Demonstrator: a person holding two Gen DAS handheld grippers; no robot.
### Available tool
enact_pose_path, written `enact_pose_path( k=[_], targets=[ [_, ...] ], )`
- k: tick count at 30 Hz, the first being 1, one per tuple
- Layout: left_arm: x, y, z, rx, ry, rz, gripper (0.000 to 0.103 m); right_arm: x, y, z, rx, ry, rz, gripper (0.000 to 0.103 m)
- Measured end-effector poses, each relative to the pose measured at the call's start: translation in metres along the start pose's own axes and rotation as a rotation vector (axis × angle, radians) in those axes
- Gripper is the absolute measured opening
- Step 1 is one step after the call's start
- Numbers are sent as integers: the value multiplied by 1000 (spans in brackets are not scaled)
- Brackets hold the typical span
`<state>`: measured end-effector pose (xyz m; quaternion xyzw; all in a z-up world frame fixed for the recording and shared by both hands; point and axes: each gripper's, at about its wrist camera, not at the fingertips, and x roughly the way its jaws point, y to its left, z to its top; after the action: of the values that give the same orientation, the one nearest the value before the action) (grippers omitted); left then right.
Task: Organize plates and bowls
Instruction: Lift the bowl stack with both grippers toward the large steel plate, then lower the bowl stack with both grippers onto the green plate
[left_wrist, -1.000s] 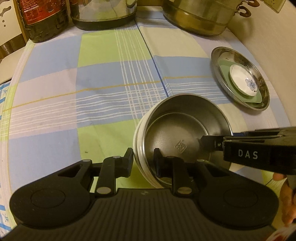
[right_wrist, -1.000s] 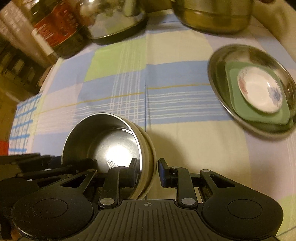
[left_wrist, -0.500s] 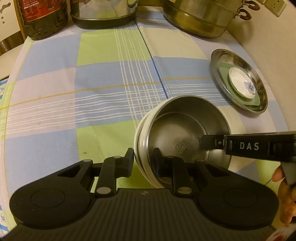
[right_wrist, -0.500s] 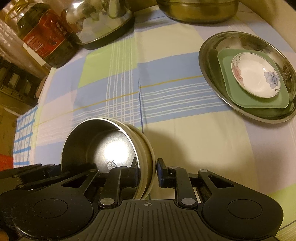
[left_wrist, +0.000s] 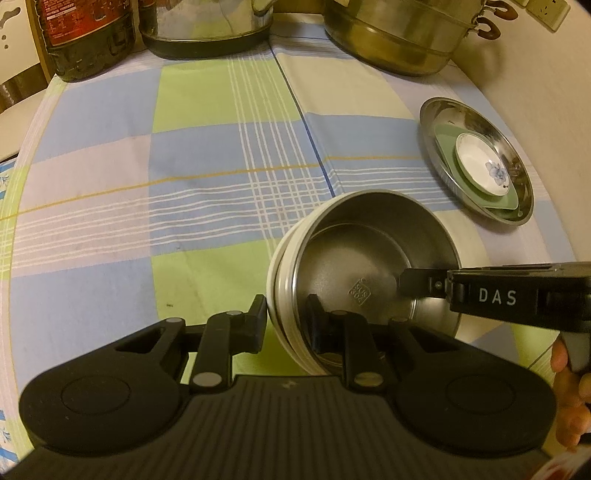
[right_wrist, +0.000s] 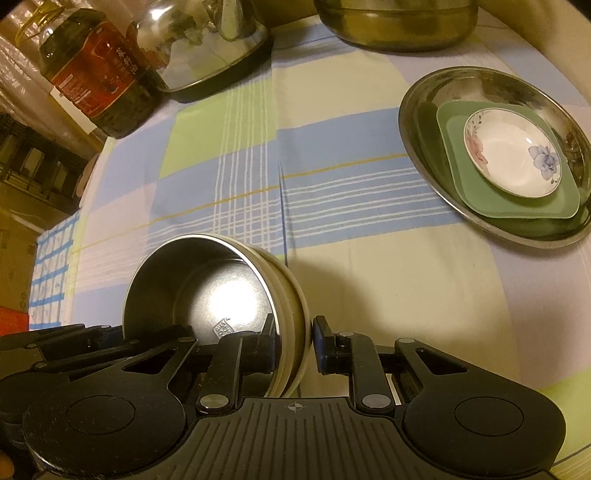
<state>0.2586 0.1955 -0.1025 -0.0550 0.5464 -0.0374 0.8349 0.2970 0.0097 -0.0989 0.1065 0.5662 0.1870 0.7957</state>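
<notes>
1. Presently, a steel bowl (left_wrist: 373, 269) nested in a cream bowl (left_wrist: 284, 295) is held tilted above the checked tablecloth (left_wrist: 207, 192), towards the near edge of the table.
2. The left gripper (left_wrist: 286, 321) is clamped on the stacked rims at the bowls' left side, one finger outside the cream wall and one inside the steel bowl.
3. The right gripper (right_wrist: 295, 339) is clamped likewise on the opposite rims, one finger inside, one outside.
4. A steel plate (right_wrist: 495, 155) is seen near the right edge of the table, carrying a green square plate (right_wrist: 509, 192) with a small flowered dish (right_wrist: 513, 151) on top; it lies well apart from the bowls.
5. An oil bottle (right_wrist: 99, 81), a kettle (right_wrist: 207, 48) and a large pot (left_wrist: 399, 37) stand along the far edge.
6. Risk: both grips are taken on thin, smooth rims only; uneven pulling by the two hands could let one rim slide out, and the bowls would be dropped on the cloth.
7. Risk: with the stack tilted, the steel bowl could slip from the cream one if either clamp is eased first.
8. Risk: if the pair is carried towards the steel plate, the flowered dish could be struck, since it sits loose on top.
</notes>
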Motion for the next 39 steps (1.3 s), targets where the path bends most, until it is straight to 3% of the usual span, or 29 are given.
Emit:
enact_pose_path(
  k=[21, 39],
  targets=[
    [-13, -2, 8, 37, -36, 7, 19, -11, 4, 3, 24, -18, 8, 19],
    [-28, -58, 36, 102, -90, -29, 19, -60, -33, 22, 63, -88, -17, 18]
  ],
)
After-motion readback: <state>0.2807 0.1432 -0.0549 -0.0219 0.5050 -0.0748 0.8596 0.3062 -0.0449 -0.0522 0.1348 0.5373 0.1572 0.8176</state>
